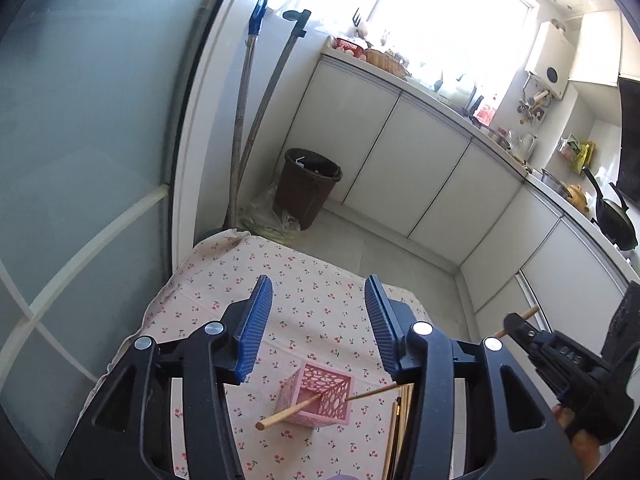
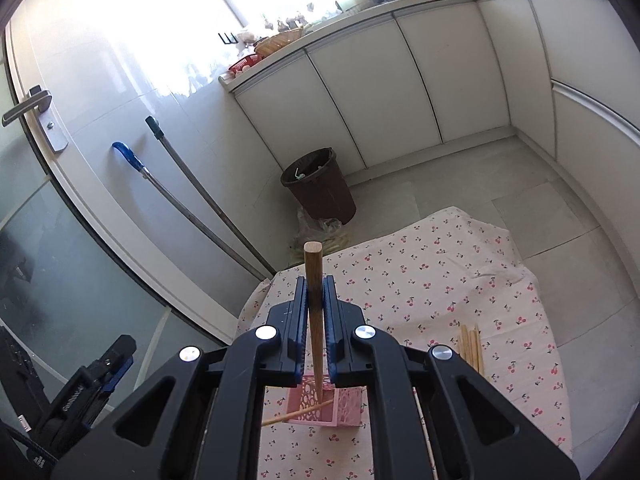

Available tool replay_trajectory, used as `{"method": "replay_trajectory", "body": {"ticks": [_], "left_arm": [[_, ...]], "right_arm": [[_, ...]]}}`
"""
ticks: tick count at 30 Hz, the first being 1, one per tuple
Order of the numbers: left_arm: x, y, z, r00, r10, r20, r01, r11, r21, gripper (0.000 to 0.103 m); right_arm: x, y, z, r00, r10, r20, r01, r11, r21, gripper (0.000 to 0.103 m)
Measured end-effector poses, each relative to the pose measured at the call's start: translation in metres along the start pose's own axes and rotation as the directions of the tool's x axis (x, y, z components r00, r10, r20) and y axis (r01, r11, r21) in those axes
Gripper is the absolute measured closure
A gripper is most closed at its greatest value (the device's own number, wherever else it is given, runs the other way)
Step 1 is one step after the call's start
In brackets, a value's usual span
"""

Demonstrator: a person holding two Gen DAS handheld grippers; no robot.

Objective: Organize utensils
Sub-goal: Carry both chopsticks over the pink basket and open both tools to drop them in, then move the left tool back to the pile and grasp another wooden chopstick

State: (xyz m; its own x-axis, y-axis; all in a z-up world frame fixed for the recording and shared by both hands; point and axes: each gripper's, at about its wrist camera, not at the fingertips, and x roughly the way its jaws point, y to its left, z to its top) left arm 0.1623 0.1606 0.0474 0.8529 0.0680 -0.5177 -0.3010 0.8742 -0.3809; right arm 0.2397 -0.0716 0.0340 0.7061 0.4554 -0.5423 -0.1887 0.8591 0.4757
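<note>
A pink lattice holder (image 1: 336, 412) stands on the cherry-print tablecloth (image 1: 304, 280). One wooden chopstick (image 1: 286, 414) leans out of it toward the left. My left gripper (image 1: 318, 284) hovers above the holder, open, with nothing between its blue pads. Several more chopsticks (image 1: 400, 412) lie on the cloth to the right of the holder. My right gripper (image 2: 315, 284) is shut on a brown chopstick (image 2: 313, 264), held nearly upright with its thin end over the holder (image 2: 352, 408). In the left wrist view the right gripper (image 1: 514, 322) enters from the right edge.
Beyond the table's far edge lies tiled floor with a dark waste bin (image 1: 308, 188) and a plastic bag. Two long mop handles (image 1: 248, 120) lean against the wall beside a glass door. White cabinets (image 1: 420, 152) with a cluttered counter run along the right.
</note>
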Motion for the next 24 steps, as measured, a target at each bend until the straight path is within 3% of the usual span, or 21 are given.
{"method": "replay_trajectory", "body": {"ticks": [6, 11, 15, 24], "left_arm": [[0.000, 0.001, -0.005, 1.000, -0.008, -0.024, 0.008, 1.000, 0.005, 0.057], [0.007, -0.007, -0.012, 0.999, -0.005, -0.044, 0.008, 0.999, 0.053, 0.056], [0.008, -0.017, -0.022, 0.998, -0.024, -0.063, 0.031, 0.994, 0.102, 0.056], [0.022, -0.045, -0.064, 0.983, -0.024, -0.180, 0.061, 0.977, 0.202, 0.040]], "right_arm": [[0.026, 0.006, -0.011, 1.000, -0.017, -0.004, 0.017, 1.000, 0.003, 0.094], [0.040, 0.013, -0.026, 0.999, 0.000, -0.045, -0.001, 1.000, -0.023, 0.073], [0.022, 0.018, -0.038, 0.998, -0.050, -0.030, 0.046, 0.992, -0.116, 0.072], [-0.023, -0.022, -0.059, 0.975, -0.221, 0.002, 0.217, 0.960, -0.175, 0.049]]}}
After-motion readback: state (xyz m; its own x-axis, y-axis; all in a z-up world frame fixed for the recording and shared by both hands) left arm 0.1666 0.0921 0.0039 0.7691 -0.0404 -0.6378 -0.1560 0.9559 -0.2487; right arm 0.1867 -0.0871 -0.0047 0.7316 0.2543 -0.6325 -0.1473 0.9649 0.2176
